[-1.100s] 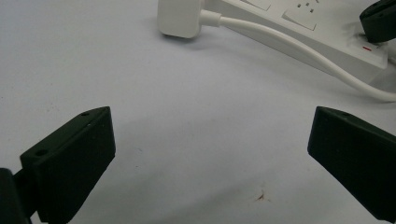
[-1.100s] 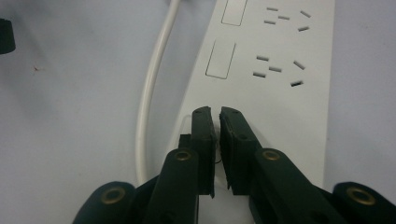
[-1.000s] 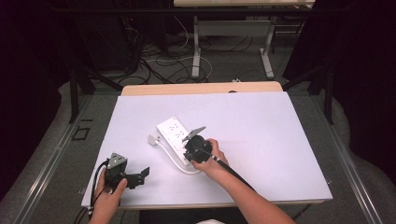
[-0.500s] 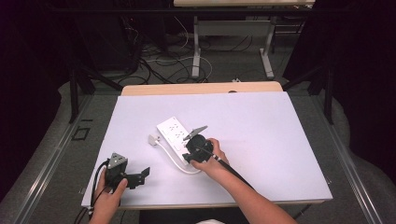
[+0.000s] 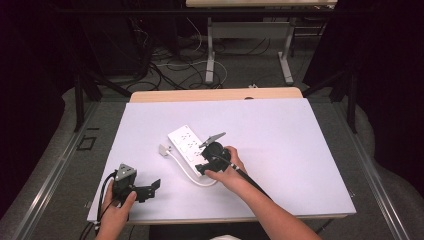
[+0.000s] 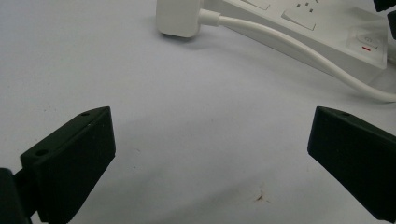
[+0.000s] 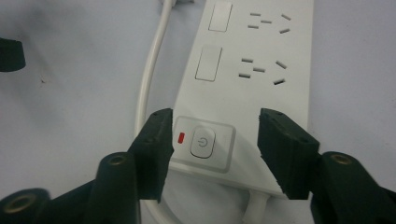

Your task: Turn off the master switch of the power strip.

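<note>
Power strip point(image 5: 189, 146), white, lies slantwise near the middle of the pale table point(image 5: 300, 150) in the high view; its cord point(image 5: 187, 172) loops off the near end and runs back to a flat white plug point(image 5: 163, 149) lying just beside the strip. The right gripper point(image 5: 201, 169) sits over the near end of the strip, held by the right hand point(image 5: 227, 167). The left gripper point(image 5: 152, 187) rests near the table's front edge, well apart from the strip, in the left hand point(image 5: 117, 210).

Left gripper view: the two black jaws stand wide apart with bare table between them and nothing gripped. The plug point(image 6: 180, 18) and cord point(image 6: 289, 46) lie ahead of the jaws, beyond their tips; the switch end of the power strip point(image 6: 345, 42) shows ahead of the right-hand jaw.

Right gripper view: the jaws are open, set to either side of the strip's switch end without visibly clamping it. The power button point(image 7: 202, 142), with a red mark point(image 7: 181, 137) just beside it, lies between the jaws, closer to the left-hand one. Two socket groups point(image 7: 261, 70) lie ahead of the tips, and the cord point(image 7: 149, 88) runs past the outside of the left-hand jaw.

Step in hand, as judged: positioning the right gripper over the switch end, either to grasp the strip there or to press the button. The next move calls for centring the jaws on the strip's width before closing, or for bringing one jaw tip down squarely on the button; the cord at the left-hand jaw should be kept out of the grip.
</note>
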`<control>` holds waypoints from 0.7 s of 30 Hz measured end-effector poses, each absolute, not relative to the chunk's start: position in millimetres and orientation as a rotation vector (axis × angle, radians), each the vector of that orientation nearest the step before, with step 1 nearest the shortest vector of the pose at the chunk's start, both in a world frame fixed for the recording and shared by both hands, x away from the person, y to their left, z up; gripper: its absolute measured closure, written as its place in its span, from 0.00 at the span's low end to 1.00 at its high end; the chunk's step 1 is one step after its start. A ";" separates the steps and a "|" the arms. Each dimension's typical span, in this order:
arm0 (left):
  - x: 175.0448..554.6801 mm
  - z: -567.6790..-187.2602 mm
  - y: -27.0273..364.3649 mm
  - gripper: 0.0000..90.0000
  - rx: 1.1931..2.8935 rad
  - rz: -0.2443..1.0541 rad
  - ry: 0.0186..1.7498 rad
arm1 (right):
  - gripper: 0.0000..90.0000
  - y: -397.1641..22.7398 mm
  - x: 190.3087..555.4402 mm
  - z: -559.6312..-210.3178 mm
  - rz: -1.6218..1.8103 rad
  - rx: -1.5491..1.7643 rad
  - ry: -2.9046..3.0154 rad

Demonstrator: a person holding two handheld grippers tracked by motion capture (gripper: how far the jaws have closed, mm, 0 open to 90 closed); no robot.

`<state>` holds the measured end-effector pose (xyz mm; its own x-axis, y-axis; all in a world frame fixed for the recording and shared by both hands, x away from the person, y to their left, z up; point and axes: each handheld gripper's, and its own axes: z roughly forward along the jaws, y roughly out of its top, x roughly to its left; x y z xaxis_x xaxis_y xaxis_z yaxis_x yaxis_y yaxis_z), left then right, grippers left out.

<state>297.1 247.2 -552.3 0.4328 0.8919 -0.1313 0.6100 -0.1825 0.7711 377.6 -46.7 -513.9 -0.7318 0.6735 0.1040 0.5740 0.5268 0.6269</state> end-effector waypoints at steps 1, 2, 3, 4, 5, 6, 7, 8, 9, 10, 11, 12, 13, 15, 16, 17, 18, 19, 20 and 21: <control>297.1 -552.3 247.2 0.01 1.896 0.450 1.272 | 0.43 -47.5 378.3 -513.9 0.984 1.068 2.611; 296.9 -552.2 247.0 0.01 1.897 0.449 1.276 | 0.39 -48.2 378.7 -513.9 0.982 1.066 2.609; 297.0 -552.2 247.0 0.01 1.897 0.449 1.275 | 0.36 -48.1 378.9 -514.4 0.985 1.064 2.598; 297.0 -552.2 246.9 0.01 1.897 0.449 1.275 | 0.34 -48.1 379.2 -515.0 0.986 1.056 2.591; 297.0 -552.1 246.9 0.01 1.897 0.449 1.275 | 0.32 -48.6 379.1 -513.8 0.963 1.059 2.604; 297.0 -552.1 246.9 0.01 1.897 0.449 1.275 | 0.30 -48.6 378.7 -513.8 0.960 1.071 2.600; 297.0 -552.1 247.0 0.01 1.897 0.450 1.275 | 0.28 -48.7 378.3 -513.6 0.956 1.084 2.602; 297.0 -552.1 247.0 0.01 1.898 0.450 1.275 | 0.28 -48.8 378.4 -514.0 0.961 1.086 2.601; 297.1 -552.2 247.0 0.01 1.897 0.451 1.275 | 0.26 -49.3 378.3 -513.7 0.959 1.088 2.608; 297.1 -552.1 247.0 0.01 1.898 0.450 1.275 | 0.23 -50.7 379.8 -514.3 0.962 1.047 2.607; 297.1 -552.0 247.0 0.01 1.899 0.449 1.276 | 0.22 -51.1 380.0 -514.2 0.956 1.047 2.603; 297.1 -552.1 246.9 0.01 1.896 0.451 1.275 | 0.22 -51.1 379.5 -514.0 0.952 1.064 2.587; 297.1 -552.1 247.0 0.01 1.896 0.450 1.275 | 0.20 -51.9 379.7 -512.4 0.943 1.071 2.592; 297.3 -552.2 247.1 0.01 1.896 0.453 1.273 | 0.17 -53.7 380.9 -511.9 0.959 1.094 2.574; 297.3 -552.2 247.3 0.01 1.897 0.452 1.273 | 0.17 -54.3 381.0 -510.4 0.958 1.114 2.570; 297.4 -552.3 247.4 0.01 1.896 0.453 1.274 | 0.17 -55.5 381.8 -510.3 0.976 1.098 2.558; 297.2 -552.2 247.5 0.01 1.897 0.450 1.276 | 0.17 -55.7 381.5 -508.7 0.964 1.129 2.554; 297.2 -552.1 247.5 0.01 1.898 0.450 1.276 | 0.17 -57.9 382.1 -507.6 0.974 1.118 2.559; 297.2 -552.1 247.5 0.01 1.897 0.451 1.276 | 0.17 -58.6 382.6 -507.3 0.986 1.130 2.548; 297.2 -552.1 247.4 0.01 1.897 0.451 1.276 | 0.17 -59.9 383.7 -506.8 0.991 1.117 2.552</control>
<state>297.2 247.4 -552.1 0.4305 0.8930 -0.1311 0.6124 -0.1823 0.7692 383.7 -59.9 -506.8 -0.6999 0.7083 0.0922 0.5849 0.4943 0.6431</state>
